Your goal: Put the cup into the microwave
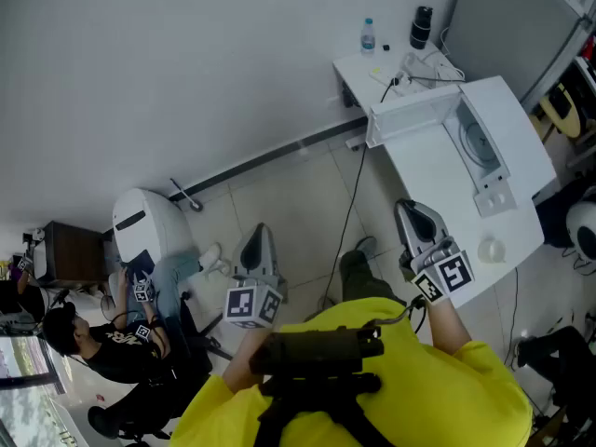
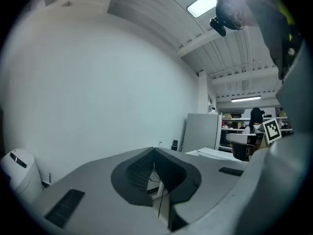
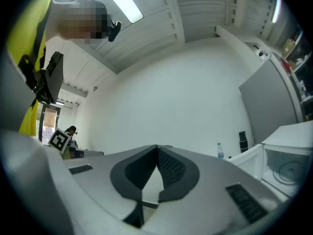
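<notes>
White wall [image 1: 186,54] and pale tiled floor [image 1: 298,203] fill most of the head view, with a white table [image 1: 424,170] standing against the wall at upper right. I record the microwave [image 1: 517,128] on that table, its door [image 1: 414,110] swung open and the turntable visible inside. I find the cup [image 1: 491,249], a pale translucent one, upright on the table just beside the microwave's control-panel end, outside the cavity and untouched. At the far end of the table, by the wall, stand a water bottle [image 1: 369,35] and a dark flask [image 1: 421,28].

I note the left gripper [image 1: 259,238] held over the floor, well apart from the table. In its own view its jaws are closed tip to tip, facing the bare wall. The right gripper [image 1: 414,214] hovers at the table's near edge, near the cup but not in contact. Its jaws are likewise pressed together, and its view shows the open microwave at the right edge.

A seated person [image 1: 102,343] is at lower left, beside a white rounded bin [image 1: 140,222]
</notes>
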A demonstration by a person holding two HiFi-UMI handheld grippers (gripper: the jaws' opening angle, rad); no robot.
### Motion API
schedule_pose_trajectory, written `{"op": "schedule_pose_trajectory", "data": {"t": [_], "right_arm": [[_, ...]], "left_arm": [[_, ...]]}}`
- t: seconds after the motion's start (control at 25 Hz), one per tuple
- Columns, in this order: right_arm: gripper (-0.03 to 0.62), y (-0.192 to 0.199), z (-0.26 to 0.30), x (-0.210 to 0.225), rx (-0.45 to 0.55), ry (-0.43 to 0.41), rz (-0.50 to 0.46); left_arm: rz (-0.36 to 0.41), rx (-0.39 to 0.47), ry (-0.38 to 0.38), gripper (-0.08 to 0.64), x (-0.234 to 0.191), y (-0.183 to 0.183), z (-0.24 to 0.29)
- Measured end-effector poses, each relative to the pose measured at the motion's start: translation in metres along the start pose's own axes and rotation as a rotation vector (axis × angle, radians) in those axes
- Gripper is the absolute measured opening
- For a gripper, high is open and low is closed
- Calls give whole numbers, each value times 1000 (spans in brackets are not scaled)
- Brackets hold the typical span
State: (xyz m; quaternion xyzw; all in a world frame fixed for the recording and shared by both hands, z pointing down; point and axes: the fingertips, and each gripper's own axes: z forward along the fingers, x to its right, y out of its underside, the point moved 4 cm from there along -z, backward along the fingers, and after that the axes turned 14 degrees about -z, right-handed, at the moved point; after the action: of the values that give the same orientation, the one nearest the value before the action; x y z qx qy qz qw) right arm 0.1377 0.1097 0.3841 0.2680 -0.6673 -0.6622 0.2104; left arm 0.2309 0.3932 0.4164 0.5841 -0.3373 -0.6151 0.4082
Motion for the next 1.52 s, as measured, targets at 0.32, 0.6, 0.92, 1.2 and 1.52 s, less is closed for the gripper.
{"op": "schedule_pose_trajectory", "data": {"t": [0.32, 0.6, 0.92, 1.2, 1.52], "right_arm": [[6, 9, 123, 127, 37, -25, -10], [41, 14, 136, 212, 10, 131, -9], [132, 30, 39, 276, -69, 661, 11], [234, 38, -45, 263, -142, 1201, 15], [552, 148, -175, 197, -391, 1782, 193]], "left_arm": [[7, 4, -28, -17, 0, -26, 163], [38, -54, 132, -17, 38, -36, 291], [56, -274, 611, -11, 158, 12, 424], [106, -460, 1008, -9, 247, 54, 470], [193, -632, 1258, -9, 282, 113, 465]]}}
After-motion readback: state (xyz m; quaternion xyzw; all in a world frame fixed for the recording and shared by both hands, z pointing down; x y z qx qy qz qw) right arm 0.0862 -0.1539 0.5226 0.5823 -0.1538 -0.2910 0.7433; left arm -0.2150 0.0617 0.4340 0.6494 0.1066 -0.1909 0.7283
